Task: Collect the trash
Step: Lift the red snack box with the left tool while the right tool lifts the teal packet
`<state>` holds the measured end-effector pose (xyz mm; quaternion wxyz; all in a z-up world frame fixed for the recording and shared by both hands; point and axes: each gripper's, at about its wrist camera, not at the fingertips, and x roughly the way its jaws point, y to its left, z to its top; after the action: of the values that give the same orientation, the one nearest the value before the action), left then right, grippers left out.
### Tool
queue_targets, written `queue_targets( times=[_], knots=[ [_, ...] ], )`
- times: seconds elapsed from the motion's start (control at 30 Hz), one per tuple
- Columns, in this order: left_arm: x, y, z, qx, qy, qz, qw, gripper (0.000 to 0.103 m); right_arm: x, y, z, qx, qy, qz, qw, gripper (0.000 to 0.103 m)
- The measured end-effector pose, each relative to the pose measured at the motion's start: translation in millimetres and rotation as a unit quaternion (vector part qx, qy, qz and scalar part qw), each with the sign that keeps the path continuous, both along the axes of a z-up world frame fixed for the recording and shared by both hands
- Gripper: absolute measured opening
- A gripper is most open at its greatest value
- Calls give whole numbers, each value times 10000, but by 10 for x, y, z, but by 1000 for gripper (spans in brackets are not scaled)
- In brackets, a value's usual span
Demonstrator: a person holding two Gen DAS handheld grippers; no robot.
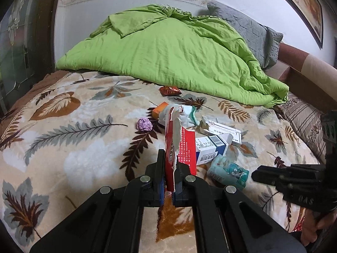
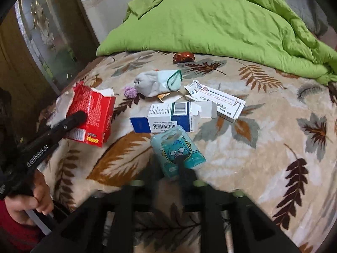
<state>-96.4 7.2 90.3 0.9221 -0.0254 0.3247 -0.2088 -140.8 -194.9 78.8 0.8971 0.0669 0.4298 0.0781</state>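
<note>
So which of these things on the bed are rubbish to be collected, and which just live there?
Trash, probably:
red box, already gripped
blue-and-white box
long white box
teal tissue pack
purple paper ball
red wrapper

Just there:
green duvet
leaf blanket
sock, likely laundry

Bed [image 2: 263, 147]: green duvet [image 2: 210, 21], trash [image 2: 168, 116].

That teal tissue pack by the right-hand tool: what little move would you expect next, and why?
Probably closing the right gripper on the teal tissue pack: its blurred fingers seem to straddle the pack's near end. The left gripper already clamps the torn red box.
</note>
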Motion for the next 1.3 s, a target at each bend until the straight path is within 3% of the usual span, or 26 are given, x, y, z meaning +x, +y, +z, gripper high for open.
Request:
queue_targets(
  times=[0.03, 0.07, 0.13, 0.47, 0.5, 0.53, 0.6, 0.67, 0.73, 1.0, 1.3],
  knots=[
    [2, 0, -1, -4, 5, 0, 10000, 4, 6, 5, -5, -55, -9, 49, 10000, 61],
    [1, -5, -6, -24, 26, 10, 10000, 4, 15, 11, -9, -111, -46, 99, 9999, 66],
    [13, 26, -15, -49, 52, 39, 10000, 4, 70, 18, -38, -320, -94, 209, 9992, 66],
    [81, 103, -37, -104, 131, 57, 9998, 4, 525, 174, -463, -897, 591, 599, 9924, 66],
    [82, 96, -39, -95, 129, 41, 9999, 4, 512, 200, -479, -1001, 565, 567, 9918, 64],
    [83, 89, -39, -90, 125, 30, 9999, 4, 489, 222, -489, -1108, 534, 496, 9912, 52],
    [79, 69, -40, -92, 125, 16, 9999, 4, 443, 231, -474, -1196, 473, 357, 9911, 41],
    [68, 54, -35, -94, 114, -3, 9999, 4, 379, 148, -386, -951, 368, 82, 9948, 30],
    [47, 34, -23, -61, 66, -30, 10000, 4, 321, 93, -328, -704, 336, -60, 9969, 28],
    [-124, -22, 43, 70, -171, -78, 9998, 4, -151, 10, 66, -257, -511, -623, 9964, 28],
    [-412, -138, 52, 389, -472, -204, 9979, 4, -468, -17, 45, -11, -666, -933, 9934, 28]
  ],
)
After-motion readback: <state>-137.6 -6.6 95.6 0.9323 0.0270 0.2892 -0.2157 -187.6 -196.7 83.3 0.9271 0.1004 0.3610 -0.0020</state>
